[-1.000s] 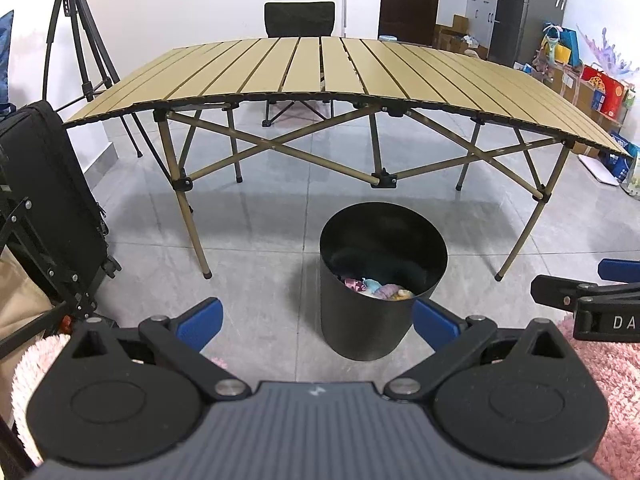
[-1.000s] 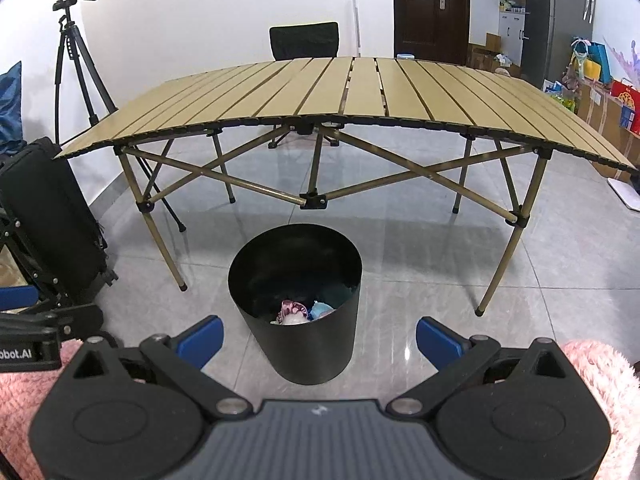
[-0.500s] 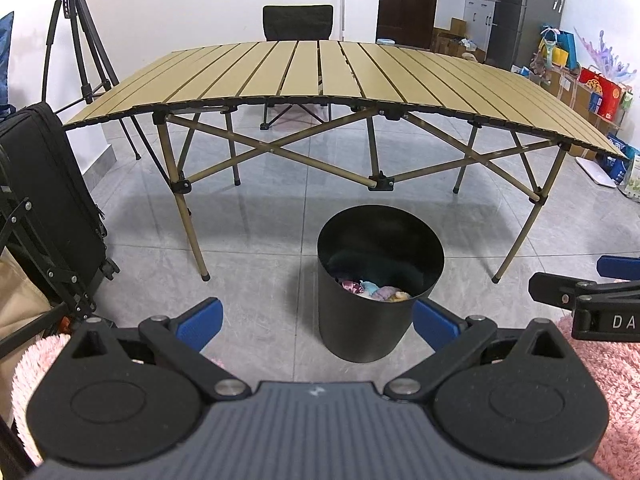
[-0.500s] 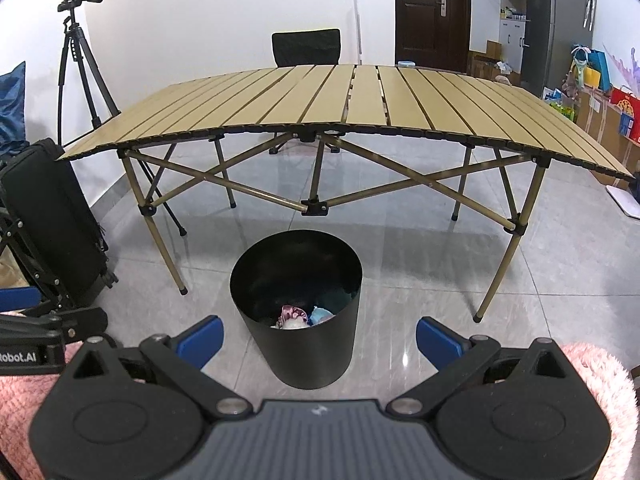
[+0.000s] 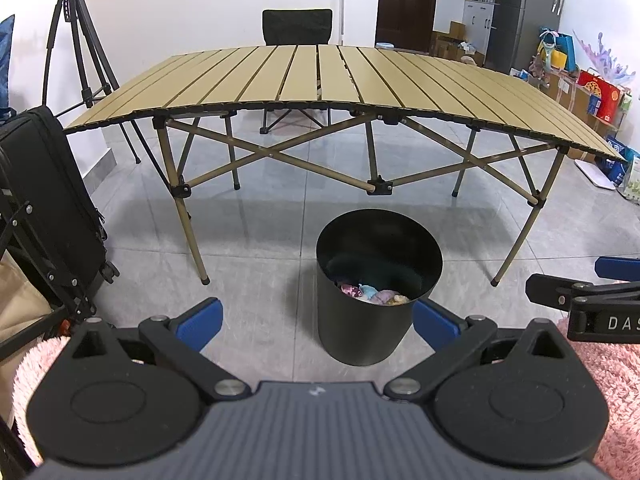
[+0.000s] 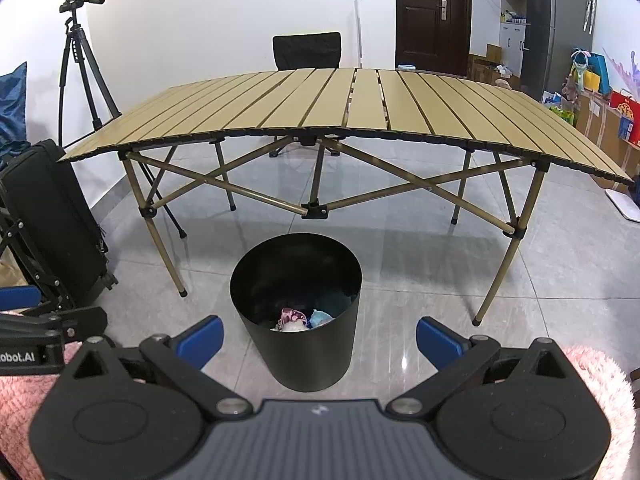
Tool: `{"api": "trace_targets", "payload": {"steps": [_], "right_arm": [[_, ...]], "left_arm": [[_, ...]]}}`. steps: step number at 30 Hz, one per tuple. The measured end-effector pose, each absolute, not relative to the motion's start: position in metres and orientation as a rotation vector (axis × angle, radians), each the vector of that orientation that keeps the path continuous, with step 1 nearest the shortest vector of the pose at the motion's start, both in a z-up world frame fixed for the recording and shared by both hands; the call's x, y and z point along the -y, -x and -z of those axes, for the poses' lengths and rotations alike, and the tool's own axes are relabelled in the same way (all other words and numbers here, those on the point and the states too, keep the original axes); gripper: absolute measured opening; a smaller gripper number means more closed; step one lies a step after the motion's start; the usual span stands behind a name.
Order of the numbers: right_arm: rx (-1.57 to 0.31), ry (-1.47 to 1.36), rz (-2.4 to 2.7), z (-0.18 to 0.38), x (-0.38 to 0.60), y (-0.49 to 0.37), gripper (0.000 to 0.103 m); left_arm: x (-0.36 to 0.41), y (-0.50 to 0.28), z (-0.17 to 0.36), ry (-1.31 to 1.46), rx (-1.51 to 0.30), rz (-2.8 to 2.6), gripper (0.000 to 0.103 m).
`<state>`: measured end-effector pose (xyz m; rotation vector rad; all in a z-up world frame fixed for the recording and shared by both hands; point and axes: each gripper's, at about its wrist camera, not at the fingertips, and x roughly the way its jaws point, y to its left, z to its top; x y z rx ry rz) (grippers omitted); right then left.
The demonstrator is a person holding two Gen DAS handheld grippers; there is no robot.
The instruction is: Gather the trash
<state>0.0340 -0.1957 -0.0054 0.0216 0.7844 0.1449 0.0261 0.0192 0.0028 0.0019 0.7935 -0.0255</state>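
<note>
Both jaws spread wide, holding nothing: left gripper (image 5: 316,322), right gripper (image 6: 319,338). Trash (image 6: 301,319) sits in the black bin (image 6: 296,344) on the floor, off the table's (image 6: 360,120) front edge. No trash on tabletop; likely finished.

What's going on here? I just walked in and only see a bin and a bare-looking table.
A person holds two grippers, collecting trash. The left gripper and right gripper are both open and hold nothing, aimed at the black bin on the floor in front of the folding table. Crumpled trash already lies in the bin.
</note>
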Motion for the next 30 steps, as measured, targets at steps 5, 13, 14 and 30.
{"api": "trace_targets", "payload": {"steps": [5,13,14,30], "right_arm": [[-0.783,-0.02,-0.146,0.0043,0.1959,-0.0349,0.103],[-0.782,-0.018,-0.147,0.0042,0.1956,-0.0358,0.103],[-0.781,-0.016,-0.148,0.0041,0.1959,-0.0362,0.103],[-0.779,-0.014,-0.149,0.005,0.1944,-0.0349,0.103]], "left_arm": [[-0.0189,-0.0262,-0.003,-0.002,-0.791,0.028,0.103],[-0.018,-0.0268,-0.0039,-0.003,-0.785,0.031,0.103],[-0.018,-0.0266,-0.0041,-0.002,-0.785,0.033,0.103],[-0.0139,-0.0225,-0.0088,-0.017,-0.763,0.03,0.103]]}}
